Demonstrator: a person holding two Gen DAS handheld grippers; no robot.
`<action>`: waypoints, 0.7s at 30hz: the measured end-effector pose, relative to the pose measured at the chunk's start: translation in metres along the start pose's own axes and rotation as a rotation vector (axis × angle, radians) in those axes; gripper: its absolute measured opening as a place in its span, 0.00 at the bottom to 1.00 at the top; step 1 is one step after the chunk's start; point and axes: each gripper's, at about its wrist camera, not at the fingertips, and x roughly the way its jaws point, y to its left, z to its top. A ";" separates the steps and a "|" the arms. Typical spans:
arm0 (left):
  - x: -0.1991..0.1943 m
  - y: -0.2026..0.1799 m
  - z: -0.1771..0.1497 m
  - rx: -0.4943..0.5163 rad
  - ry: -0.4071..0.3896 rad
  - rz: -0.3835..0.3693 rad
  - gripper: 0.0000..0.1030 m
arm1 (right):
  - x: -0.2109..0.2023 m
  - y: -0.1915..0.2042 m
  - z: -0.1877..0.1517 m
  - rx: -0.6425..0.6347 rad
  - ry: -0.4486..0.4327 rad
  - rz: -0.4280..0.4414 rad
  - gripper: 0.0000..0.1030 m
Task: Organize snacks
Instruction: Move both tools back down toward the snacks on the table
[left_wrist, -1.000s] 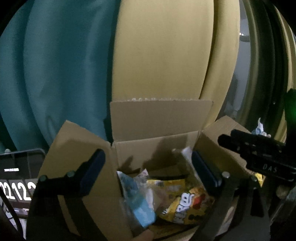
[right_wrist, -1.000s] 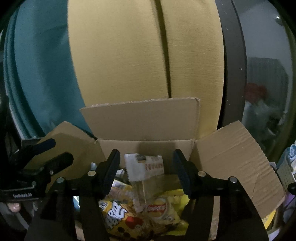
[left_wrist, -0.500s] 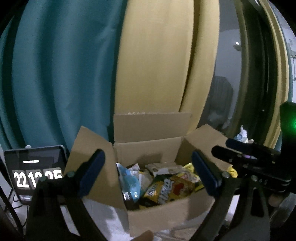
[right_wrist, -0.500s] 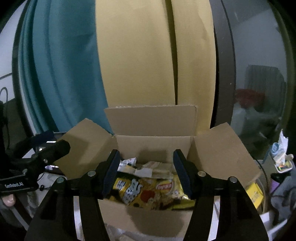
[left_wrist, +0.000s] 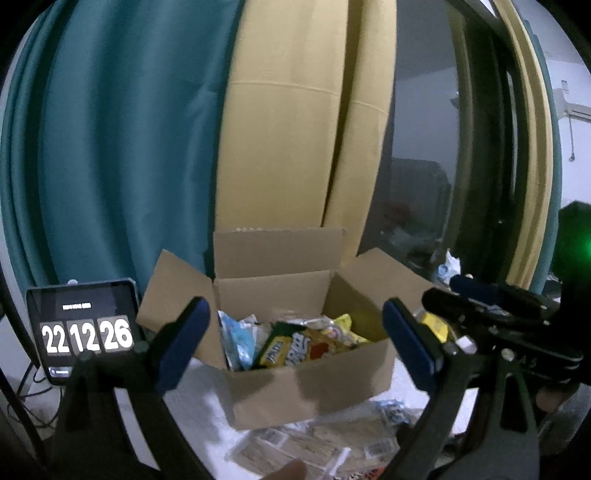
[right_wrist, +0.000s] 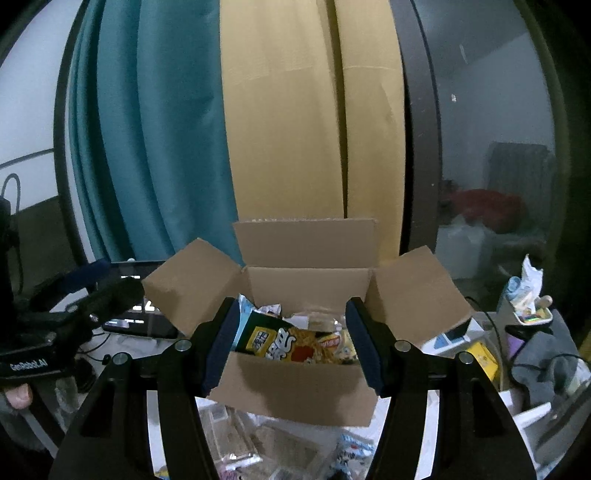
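An open cardboard box stands on a white surface with its flaps spread. It holds several snack packets, among them a yellow and green bag and a pale blue one. My left gripper is open and empty, held back from the box's near wall. My right gripper is also open and empty, a short way in front of the same box. More flat snack packets lie on the surface before the box. Each gripper appears at the edge of the other's view.
A tablet showing a clock stands left of the box. Teal and yellow curtains hang behind it. To the right sit a yellow packet, a grey cloth and cables. A dark window frame rises behind.
Both grippers have drawn back and upward from inside the box. The box now looks smaller, and its front wall and the packets lying before it have come into view.
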 end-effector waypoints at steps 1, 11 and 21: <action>-0.003 -0.002 -0.002 0.000 0.002 -0.004 0.93 | -0.006 0.000 -0.002 0.000 -0.003 -0.002 0.61; -0.034 -0.015 -0.036 -0.011 0.047 -0.042 0.93 | -0.054 -0.003 -0.034 0.012 0.009 -0.023 0.61; -0.032 -0.009 -0.091 -0.027 0.173 -0.046 0.93 | -0.067 -0.011 -0.090 0.065 0.100 -0.025 0.61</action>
